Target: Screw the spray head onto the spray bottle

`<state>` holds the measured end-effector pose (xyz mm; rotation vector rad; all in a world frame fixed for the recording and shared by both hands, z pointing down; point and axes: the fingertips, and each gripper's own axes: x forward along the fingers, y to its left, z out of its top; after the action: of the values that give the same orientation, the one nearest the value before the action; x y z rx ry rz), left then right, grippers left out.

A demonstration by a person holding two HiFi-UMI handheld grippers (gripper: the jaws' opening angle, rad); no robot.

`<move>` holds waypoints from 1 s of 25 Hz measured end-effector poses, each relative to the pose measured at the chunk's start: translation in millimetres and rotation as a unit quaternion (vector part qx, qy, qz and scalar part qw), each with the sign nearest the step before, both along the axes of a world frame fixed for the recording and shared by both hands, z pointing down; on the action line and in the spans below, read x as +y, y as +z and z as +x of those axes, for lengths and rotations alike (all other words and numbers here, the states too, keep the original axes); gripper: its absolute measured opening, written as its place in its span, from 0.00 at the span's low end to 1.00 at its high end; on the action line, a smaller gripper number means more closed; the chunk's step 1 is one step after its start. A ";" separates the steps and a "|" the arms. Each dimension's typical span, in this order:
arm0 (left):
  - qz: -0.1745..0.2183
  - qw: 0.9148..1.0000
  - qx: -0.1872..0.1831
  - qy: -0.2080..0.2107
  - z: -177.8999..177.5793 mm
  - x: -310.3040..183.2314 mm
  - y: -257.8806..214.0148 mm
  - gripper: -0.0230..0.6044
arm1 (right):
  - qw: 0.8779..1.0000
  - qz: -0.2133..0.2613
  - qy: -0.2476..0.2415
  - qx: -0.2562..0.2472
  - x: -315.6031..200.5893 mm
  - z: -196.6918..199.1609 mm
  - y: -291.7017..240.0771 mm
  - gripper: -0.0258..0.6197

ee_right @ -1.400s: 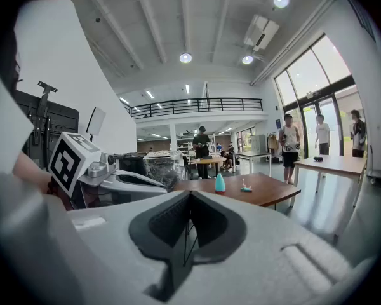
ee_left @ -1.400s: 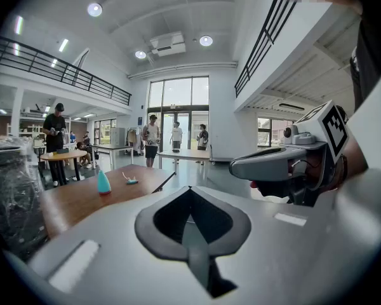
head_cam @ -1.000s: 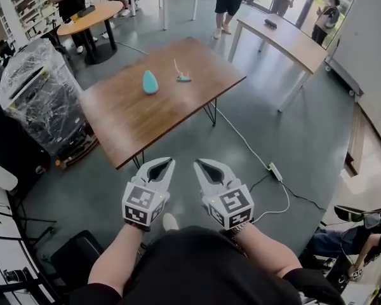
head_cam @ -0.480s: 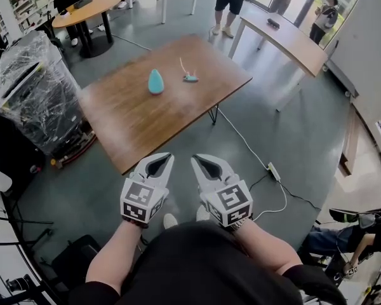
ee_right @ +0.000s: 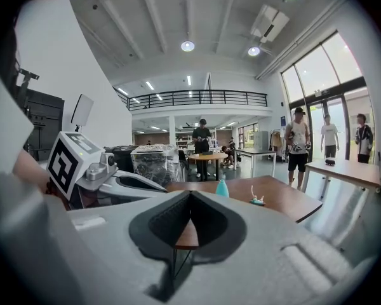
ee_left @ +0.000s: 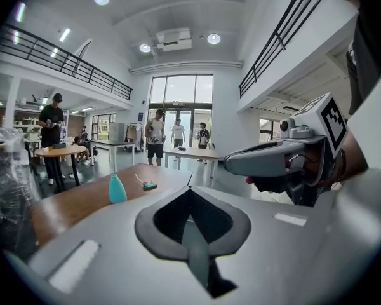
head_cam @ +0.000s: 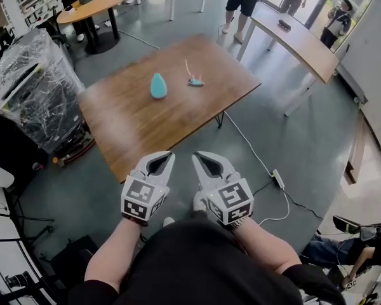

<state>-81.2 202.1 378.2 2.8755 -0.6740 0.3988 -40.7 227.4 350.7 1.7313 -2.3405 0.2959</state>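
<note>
your left hand-held gripper [head_cam: 165, 159] and right hand-held gripper [head_cam: 200, 159] are both closed tight, holding nothing. the teal spray bottle [head_cam: 158, 86] stands on the wooden surface [head_cam: 130, 122], well ahead of them, with the spray head [head_cam: 195, 81] lying just beside it.

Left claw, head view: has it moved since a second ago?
Yes. The left claw has moved toward the wooden table; its tips now nearly reach the table's near edge in the picture.

one bottle [head_cam: 158, 86], one spray head [head_cam: 195, 81], two claws [head_cam: 166, 159] [head_cam: 200, 160].
</note>
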 end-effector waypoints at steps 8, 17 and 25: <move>0.000 0.999 -0.025 -0.025 59.2 -46.3 6.8 0.06 | 1.000 -0.002 -0.024 -0.014 -43.4 62.3 4.9 0.03; -0.004 0.998 -0.046 -0.050 110.4 -75.4 17.5 0.06 | 0.998 -0.010 -0.051 -0.026 -74.3 116.8 16.4 0.03; -0.013 0.997 -0.058 -0.051 127.6 -104.4 30.9 0.06 | 0.998 -0.025 -0.051 -0.029 -102.5 134.3 29.2 0.03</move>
<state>46.4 97.7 409.1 2.7966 -0.8251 0.5601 93.7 124.9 379.8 1.5953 -2.4305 0.3887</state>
